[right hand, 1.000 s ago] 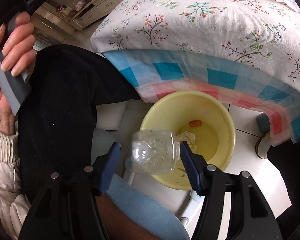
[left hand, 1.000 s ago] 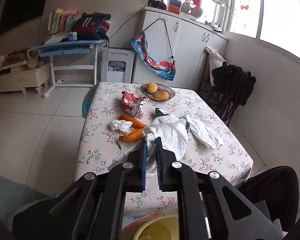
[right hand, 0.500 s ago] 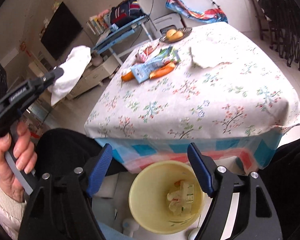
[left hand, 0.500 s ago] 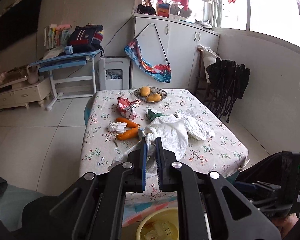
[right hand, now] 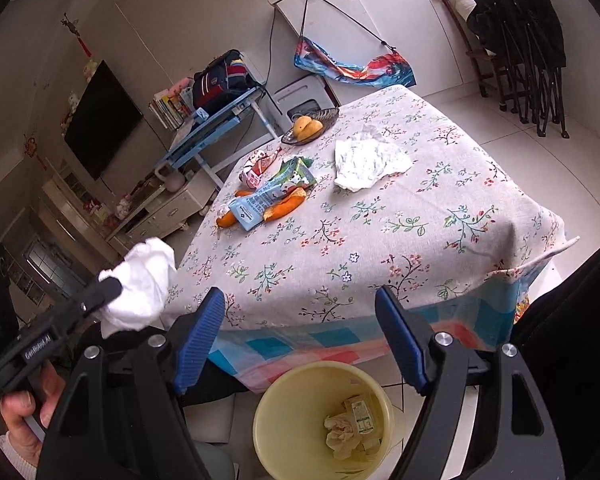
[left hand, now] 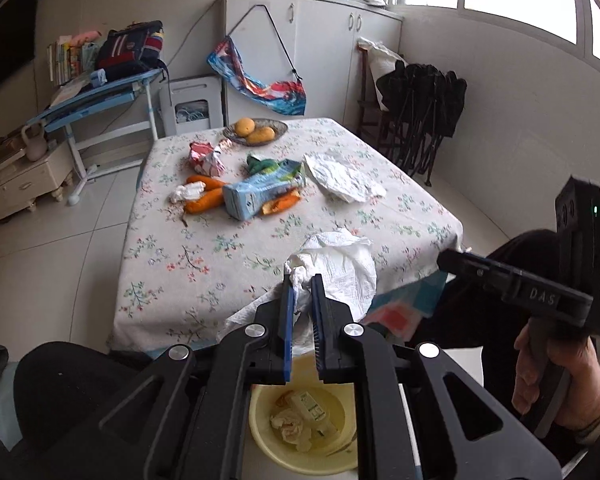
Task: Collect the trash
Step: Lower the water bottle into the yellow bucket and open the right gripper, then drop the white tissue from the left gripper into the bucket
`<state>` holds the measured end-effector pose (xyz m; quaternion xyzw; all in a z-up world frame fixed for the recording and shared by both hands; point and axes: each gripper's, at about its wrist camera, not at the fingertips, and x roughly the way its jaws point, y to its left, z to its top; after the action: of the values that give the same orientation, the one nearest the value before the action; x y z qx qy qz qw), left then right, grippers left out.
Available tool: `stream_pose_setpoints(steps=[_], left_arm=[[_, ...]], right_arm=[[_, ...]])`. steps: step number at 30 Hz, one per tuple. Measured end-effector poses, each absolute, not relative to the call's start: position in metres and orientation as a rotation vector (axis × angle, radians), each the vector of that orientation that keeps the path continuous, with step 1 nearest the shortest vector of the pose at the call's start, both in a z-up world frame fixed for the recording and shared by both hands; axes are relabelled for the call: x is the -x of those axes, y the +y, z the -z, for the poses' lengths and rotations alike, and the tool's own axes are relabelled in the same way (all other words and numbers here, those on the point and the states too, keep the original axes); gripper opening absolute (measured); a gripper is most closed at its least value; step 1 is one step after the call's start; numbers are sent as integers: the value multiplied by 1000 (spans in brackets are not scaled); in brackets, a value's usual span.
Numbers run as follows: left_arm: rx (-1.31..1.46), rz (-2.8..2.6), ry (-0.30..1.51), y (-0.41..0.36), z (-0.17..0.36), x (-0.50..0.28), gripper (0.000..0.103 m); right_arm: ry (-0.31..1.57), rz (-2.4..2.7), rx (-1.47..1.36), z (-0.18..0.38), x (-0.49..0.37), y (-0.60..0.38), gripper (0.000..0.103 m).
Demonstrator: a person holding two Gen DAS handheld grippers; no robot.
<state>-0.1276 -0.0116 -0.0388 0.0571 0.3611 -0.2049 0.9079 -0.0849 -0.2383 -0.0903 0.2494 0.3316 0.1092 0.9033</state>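
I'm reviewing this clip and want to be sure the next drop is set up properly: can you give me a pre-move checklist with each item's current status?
1. Left gripper shut on the crumpled white paper towel: ok.
2. Round yellow plastic bin on the floor, mouth unobstructed: ok.
3. Paper towel directly above the bin: not ok; in the right wrist view it hangs out to the left of the bin, beside the table edge.
4. Right gripper empty, fingers wide apart: ok.
5. Right gripper out of the drop path: cannot tell; it is pointed over the bin.
6. Trash left on the floral tablecloth, such as the light blue drink carton: not ok.
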Motion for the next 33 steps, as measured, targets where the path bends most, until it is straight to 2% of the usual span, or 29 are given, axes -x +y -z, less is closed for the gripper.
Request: stream_pose_setpoints(steps=[10, 12, 16, 23, 33], left_arm=[[-261, 523, 904, -44, 80, 149, 10], [-267, 529, 920, -45, 83, 152, 15], [-278, 506, 905, -45, 83, 152, 37], [-302, 420, 817, -40, 70, 153, 55], [-288, 324, 711, -31, 51, 152, 63]], right_arm=[[669, -208, -546, 92, 91, -249, 75], [668, -207, -548, 92, 91, -250, 75], [668, -204, -552, 93, 91, -252, 75], [668, -203, -536, 93, 91, -251, 75], [664, -200, -517, 93, 93, -250, 75]])
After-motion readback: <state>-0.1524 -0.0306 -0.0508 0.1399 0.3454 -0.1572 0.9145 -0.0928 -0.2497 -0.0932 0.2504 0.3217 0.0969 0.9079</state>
